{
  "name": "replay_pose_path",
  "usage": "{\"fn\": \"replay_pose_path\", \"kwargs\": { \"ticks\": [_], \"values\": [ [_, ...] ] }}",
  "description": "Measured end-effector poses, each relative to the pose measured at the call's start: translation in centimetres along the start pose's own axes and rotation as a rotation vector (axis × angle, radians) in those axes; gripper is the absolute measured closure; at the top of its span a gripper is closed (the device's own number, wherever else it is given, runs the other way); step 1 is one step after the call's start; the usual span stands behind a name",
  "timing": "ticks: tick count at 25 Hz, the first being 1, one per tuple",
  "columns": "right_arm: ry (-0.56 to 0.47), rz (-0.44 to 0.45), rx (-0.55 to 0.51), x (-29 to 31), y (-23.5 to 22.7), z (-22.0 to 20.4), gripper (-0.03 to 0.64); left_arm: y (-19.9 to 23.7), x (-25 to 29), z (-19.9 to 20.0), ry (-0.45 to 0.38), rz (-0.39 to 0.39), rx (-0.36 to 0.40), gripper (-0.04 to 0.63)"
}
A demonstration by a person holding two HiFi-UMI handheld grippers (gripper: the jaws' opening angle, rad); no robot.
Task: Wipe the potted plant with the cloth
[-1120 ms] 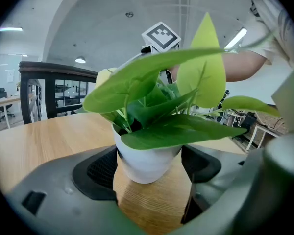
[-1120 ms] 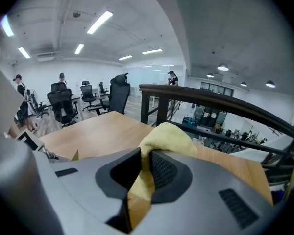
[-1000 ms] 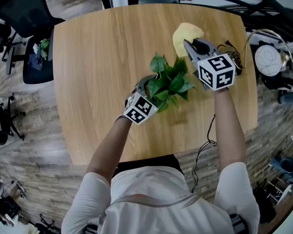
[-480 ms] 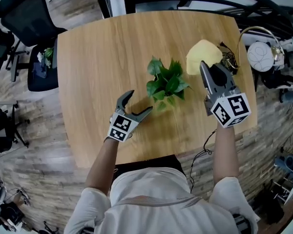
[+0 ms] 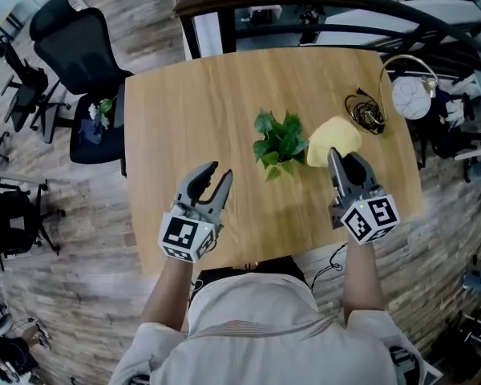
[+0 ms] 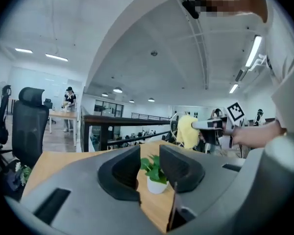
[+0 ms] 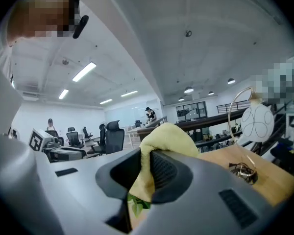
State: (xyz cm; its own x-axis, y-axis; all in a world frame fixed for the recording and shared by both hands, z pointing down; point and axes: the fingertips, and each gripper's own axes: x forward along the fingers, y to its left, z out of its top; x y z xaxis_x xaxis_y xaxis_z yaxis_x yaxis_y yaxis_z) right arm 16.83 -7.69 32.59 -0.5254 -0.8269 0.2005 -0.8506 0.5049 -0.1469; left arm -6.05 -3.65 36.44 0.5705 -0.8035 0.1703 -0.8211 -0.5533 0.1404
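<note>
A small potted plant (image 5: 279,144) with green leaves in a white pot stands free near the middle of the wooden table (image 5: 184,103). My right gripper (image 5: 337,157) is shut on a yellow cloth (image 5: 334,137), held in the air just right of the plant and apart from it. In the right gripper view the cloth (image 7: 166,136) bulges out between the jaws, with leaves (image 7: 136,204) below. My left gripper (image 5: 213,176) hovers at the near left, its jaws closing with nothing between them. In the left gripper view the plant (image 6: 154,175) shows far off through the gap.
A coiled cable (image 5: 363,111) lies at the table's far right. Beyond it stands a white round object with a hoop (image 5: 409,95). A black office chair (image 5: 80,50) stands off the left edge. A dark railing (image 5: 305,2) runs behind the table.
Both grippers have drawn back from the plant toward me and risen. The left jaws have narrowed. The cloth has stayed in the right gripper.
</note>
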Motion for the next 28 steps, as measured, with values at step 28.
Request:
{"fn": "replay_pose_path", "kwargs": {
  "ticks": [28],
  "values": [
    [-0.079, 0.047, -0.090, -2.1, 10.0, 4.9, 0.522, -1.5, -5.2, 10.3, -0.148, 0.083, 0.035, 0.557]
  ]
}}
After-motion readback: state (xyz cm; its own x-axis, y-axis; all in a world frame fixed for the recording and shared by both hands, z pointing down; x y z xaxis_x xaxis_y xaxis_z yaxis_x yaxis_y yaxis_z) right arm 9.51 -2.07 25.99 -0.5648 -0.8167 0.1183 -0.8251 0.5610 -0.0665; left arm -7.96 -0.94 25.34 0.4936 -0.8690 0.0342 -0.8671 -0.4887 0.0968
